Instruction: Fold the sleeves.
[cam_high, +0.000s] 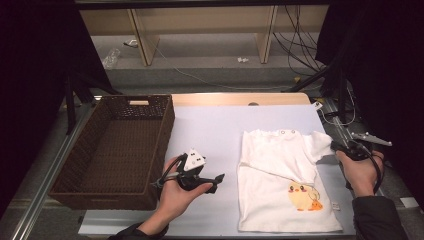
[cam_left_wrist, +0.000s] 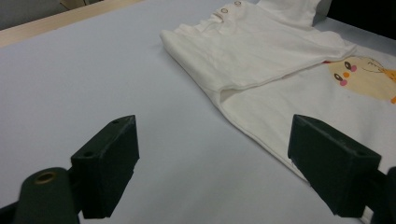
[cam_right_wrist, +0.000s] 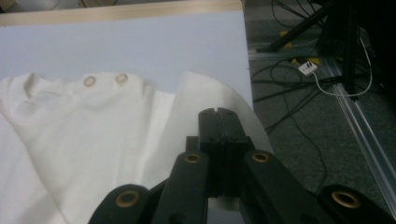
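Note:
A white baby shirt (cam_high: 280, 200) with a yellow duck print (cam_high: 302, 196) lies flat on the right half of the white table (cam_high: 210, 130). One sleeve is folded across its chest. At the shirt's right edge, my right gripper (cam_high: 334, 146) is shut on the other sleeve (cam_high: 320, 142). In the right gripper view the jaws (cam_right_wrist: 218, 112) are pressed together over the sleeve (cam_right_wrist: 196, 93), close to two snap buttons (cam_right_wrist: 103, 80). My left gripper (cam_high: 220, 178) is held open just left of the shirt with nothing in it. In its own view the left gripper (cam_left_wrist: 212, 135) faces the shirt's folded edge (cam_left_wrist: 261, 46).
A dark wicker basket (cam_high: 165, 130) stands on the table's left side, beside my left hand. Off the right edge of the table, cables and stand legs (cam_right_wrist: 327, 60) lie on the floor. Bare tabletop lies between the basket and the shirt.

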